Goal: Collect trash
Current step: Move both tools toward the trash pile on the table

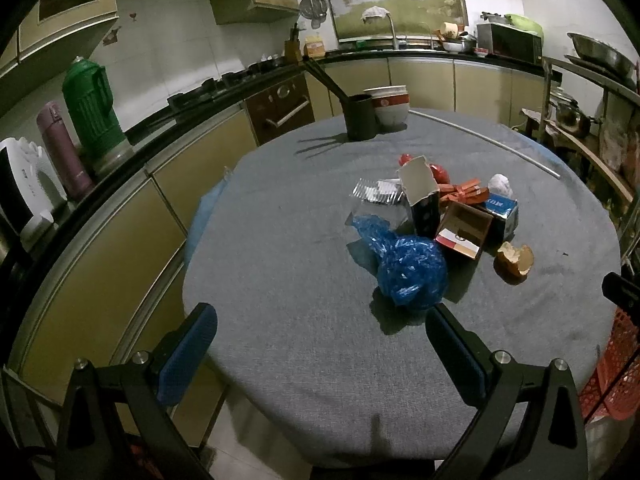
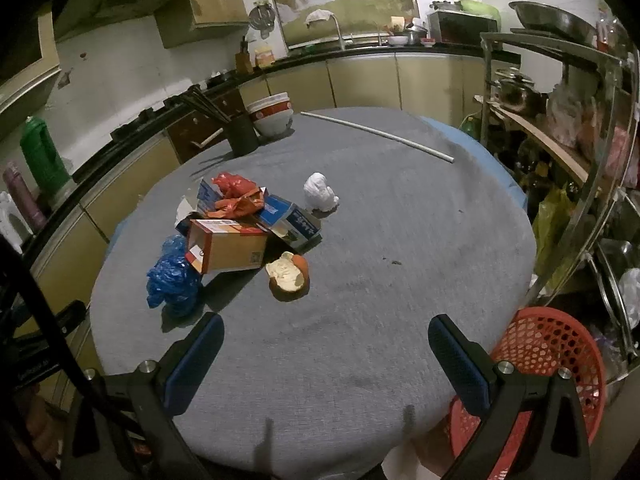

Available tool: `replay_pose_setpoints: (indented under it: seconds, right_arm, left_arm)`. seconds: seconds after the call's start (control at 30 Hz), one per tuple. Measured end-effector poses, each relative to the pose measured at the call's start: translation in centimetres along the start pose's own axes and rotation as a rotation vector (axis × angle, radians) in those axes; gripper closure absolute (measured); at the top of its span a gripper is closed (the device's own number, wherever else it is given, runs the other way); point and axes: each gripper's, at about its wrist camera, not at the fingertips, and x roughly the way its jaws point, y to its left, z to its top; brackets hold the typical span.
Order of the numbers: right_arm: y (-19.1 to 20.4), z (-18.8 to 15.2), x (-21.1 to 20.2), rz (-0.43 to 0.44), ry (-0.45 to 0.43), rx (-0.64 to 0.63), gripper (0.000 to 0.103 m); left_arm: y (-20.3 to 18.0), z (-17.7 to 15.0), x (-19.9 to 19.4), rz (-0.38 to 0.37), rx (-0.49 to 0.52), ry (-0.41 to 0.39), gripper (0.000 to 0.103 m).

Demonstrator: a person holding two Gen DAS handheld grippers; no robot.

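Observation:
A pile of trash lies on the round grey table point(image 1: 300, 280): a crumpled blue plastic bag point(image 1: 408, 264), an open brown carton point(image 1: 464, 230), a dark carton with a white flap point(image 1: 422, 196), a blue-white box point(image 1: 502, 210), red wrappers point(image 1: 460, 192), clear plastic point(image 1: 376, 192), a white paper wad point(image 1: 500, 184) and an orange peel point(image 1: 516, 258). My left gripper point(image 1: 320, 344) is open and empty, just short of the blue bag. My right gripper point(image 2: 326, 354) is open and empty over the table's near part, short of the orange peel point(image 2: 290, 272), blue bag point(image 2: 174, 276) and brown carton point(image 2: 228, 246).
A red mesh basket point(image 2: 552, 356) stands beside the table at the lower right. A dark chopstick holder point(image 1: 362, 118), stacked bowls point(image 1: 390, 106) and a white tube point(image 2: 376, 132) sit at the table's far side. Kitchen counters run left and behind; a metal rack point(image 2: 560, 120) stands right.

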Motion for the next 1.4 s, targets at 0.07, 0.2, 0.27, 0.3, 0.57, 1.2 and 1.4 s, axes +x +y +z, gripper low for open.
replay_pose_setpoints:
  seconds: [0.07, 0.2, 0.27, 0.3, 0.57, 1.2, 1.4]
  right_arm:
    - [0.0, 0.0, 0.1, -0.01, 0.002, -0.008, 0.0]
    - [0.2, 0.0, 0.5, -0.004, 0.013, -0.009, 0.0]
    - [0.3, 0.0, 0.6, -0.005, 0.026, -0.012, 0.0]
    - [0.3, 0.0, 0.6, -0.003, 0.025, -0.013, 0.0]
    - [0.5, 0.1, 1.1, -0.002, 0.046, -0.006, 0.0]
    - [1.6, 0.5, 3.6, 0.011, 0.079, -0.037, 0.0]
    - [2.2, 1.0, 4.1, 0.024, 0.083, -0.031, 0.0]
  left_arm:
    - [0.0, 0.0, 0.1, -0.001, -0.002, 0.003, 0.0]
    - [0.0, 0.1, 0.4, 0.0, 0.0, 0.007, 0.0]
    - [-0.1, 0.1, 0.5, -0.001, -0.001, 0.01, 0.0]
    - [-0.1, 0.1, 0.6, -0.002, 0.0, 0.01, 0.0]
    - [0.0, 0.1, 0.9, -0.003, 0.0, 0.021, 0.0]
    - [0.3, 0.6, 3.1, -0.013, -0.005, 0.06, 0.0]
    - [0.6, 0.9, 3.5, -0.016, -0.011, 0.063, 0.0]
